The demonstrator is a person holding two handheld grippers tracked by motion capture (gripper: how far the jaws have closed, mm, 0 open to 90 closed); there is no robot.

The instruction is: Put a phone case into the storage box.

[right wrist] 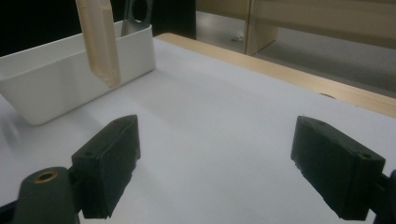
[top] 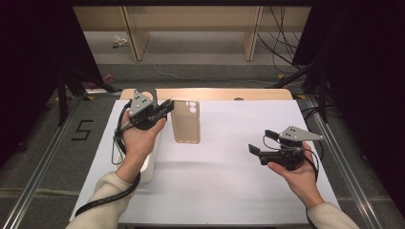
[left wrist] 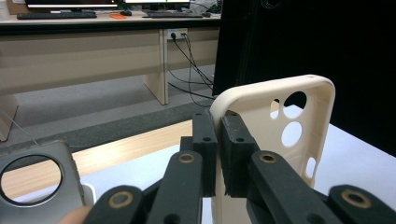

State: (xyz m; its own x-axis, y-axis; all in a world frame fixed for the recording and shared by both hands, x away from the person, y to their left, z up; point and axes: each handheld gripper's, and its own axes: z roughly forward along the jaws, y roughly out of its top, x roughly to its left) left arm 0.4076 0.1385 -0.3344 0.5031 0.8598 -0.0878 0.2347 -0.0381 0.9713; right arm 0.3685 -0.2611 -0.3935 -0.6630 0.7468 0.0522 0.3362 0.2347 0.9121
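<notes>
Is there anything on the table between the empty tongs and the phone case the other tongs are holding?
No, nothing visible. The left tongs pinch the phone case's edge and hold it up. Bare white table lies between it and the open right tongs. The white bin sits behind the case, off that path.

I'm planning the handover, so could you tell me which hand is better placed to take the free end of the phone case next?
The right. Its hand-held gripper is open and empty, while the left hand-held gripper is shut on the phone case edge.

Office-like lab, desks [left wrist: 84, 51] with keyboards [left wrist: 56, 15], floor cables [top: 282, 45], framed white table [top: 229, 191]
</notes>
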